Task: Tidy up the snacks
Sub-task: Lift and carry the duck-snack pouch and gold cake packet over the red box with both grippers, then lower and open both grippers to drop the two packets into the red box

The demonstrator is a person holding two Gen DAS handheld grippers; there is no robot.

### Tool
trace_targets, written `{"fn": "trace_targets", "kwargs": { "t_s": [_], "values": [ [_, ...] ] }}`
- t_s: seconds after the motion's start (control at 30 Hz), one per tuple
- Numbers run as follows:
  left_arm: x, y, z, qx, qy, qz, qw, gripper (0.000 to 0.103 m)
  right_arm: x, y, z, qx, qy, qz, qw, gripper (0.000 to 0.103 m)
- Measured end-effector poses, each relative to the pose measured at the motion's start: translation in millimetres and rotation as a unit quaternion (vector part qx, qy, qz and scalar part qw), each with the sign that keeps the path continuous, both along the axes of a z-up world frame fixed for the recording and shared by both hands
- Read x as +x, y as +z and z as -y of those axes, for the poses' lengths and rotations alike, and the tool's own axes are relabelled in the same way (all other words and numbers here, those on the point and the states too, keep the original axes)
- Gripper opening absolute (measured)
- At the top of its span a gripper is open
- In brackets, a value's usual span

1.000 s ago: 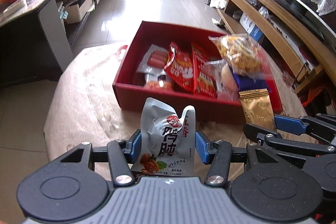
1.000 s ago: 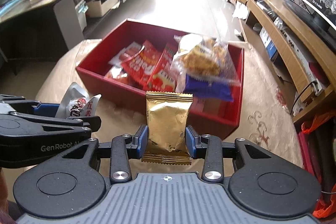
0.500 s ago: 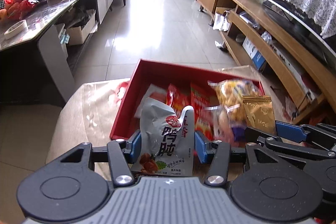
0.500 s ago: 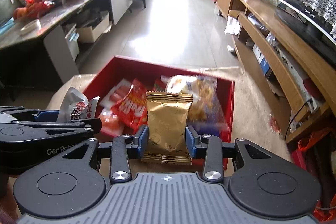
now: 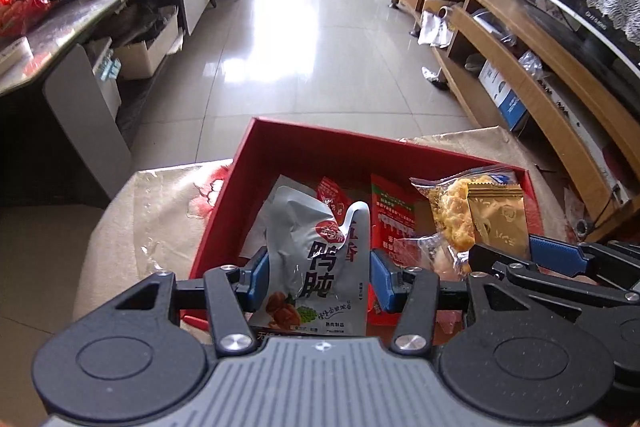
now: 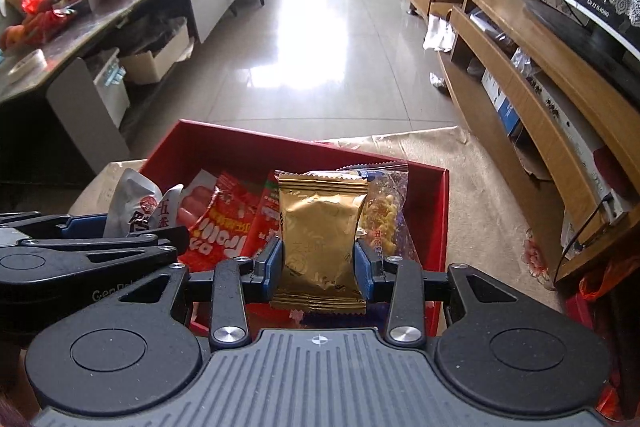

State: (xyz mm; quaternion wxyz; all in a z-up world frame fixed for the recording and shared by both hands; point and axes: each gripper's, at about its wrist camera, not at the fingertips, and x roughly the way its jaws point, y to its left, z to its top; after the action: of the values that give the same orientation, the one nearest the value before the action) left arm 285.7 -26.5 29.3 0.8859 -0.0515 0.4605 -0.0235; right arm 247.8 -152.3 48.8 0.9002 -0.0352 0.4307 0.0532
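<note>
My left gripper [image 5: 318, 279] is shut on a grey snack pouch [image 5: 316, 259] with Chinese lettering, held over the near left part of the red box [image 5: 320, 141]. My right gripper [image 6: 319, 259] is shut on a gold foil packet [image 6: 320, 227], held over the right half of the red box [image 6: 256, 143]. Inside the box lie red snack packets [image 6: 224, 227], a clear bag of yellow crackers [image 5: 452, 211] and a sausage pack [image 6: 192, 205]. In the right wrist view the left gripper [image 6: 132, 231] shows with its grey pouch [image 6: 136, 207]; the left wrist view shows the gold packet [image 5: 498, 219].
The box sits on a round table with a beige cloth [image 5: 152, 211]. Beyond it lies tiled floor [image 5: 312, 39]. A dark counter [image 5: 80, 15] loaded with goods runs along the left, and wooden shelving [image 5: 520, 67] runs along the right.
Both grippers have moved forward from in front of the box to above it, each still holding its packet. The box now sits lower and closer in both views.
</note>
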Motion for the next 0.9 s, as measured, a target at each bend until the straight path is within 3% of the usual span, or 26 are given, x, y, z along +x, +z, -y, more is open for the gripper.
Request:
{"fn": "trace_targets", "kwargs": {
  "t_s": [0.3, 0.6, 0.9],
  "values": [
    [22.2, -16.2, -8.0, -0.018, 0.019, -0.027, 0.9993, 0.046, 15.3, -4.5, -8.2, -0.007, 0.014, 0.003, 1.000, 0.047],
    [37.3, -36.5, -19.0, -0.035, 0.032, -0.064, 0.9969, 0.047, 27.4, -6.3, -11.2, 0.013, 0.034, -0.004, 0.999, 0.047],
    [39.0, -38.1, -20.9, -0.030, 0.046, -0.070, 0.9960, 0.050, 28.6, -4.2, -9.8, 0.041, 0.044, -0.015, 0.998, 0.050]
  ]
}}
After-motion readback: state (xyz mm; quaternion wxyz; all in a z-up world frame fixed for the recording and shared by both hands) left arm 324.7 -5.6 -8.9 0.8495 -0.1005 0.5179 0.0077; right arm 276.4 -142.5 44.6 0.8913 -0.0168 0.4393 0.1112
